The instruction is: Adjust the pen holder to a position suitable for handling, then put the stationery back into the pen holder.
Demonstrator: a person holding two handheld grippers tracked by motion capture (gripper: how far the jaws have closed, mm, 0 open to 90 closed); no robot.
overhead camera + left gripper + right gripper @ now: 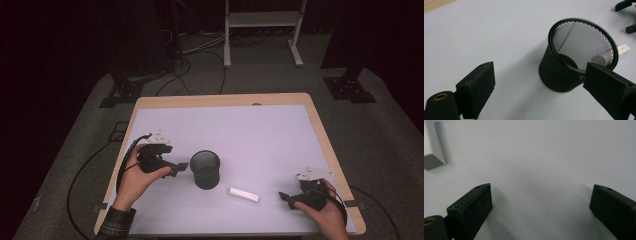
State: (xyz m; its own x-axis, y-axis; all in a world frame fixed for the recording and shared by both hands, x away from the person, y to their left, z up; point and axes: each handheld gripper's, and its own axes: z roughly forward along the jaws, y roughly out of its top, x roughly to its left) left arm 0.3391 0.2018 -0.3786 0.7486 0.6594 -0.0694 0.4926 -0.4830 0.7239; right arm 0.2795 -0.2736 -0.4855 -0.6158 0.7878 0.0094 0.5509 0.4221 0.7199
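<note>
Mesh cup (206, 169) stands upright mid-bench (260, 130) — empty, with the left hand-held gripper (181, 168) just beside its left wall, jaws wide and nothing between them. White block (244, 194) lies flat to the cup's right, near it but apart. Right hand-held gripper (285, 197) rests low beyond the block — jaws spread wide over bare bench.
</note>
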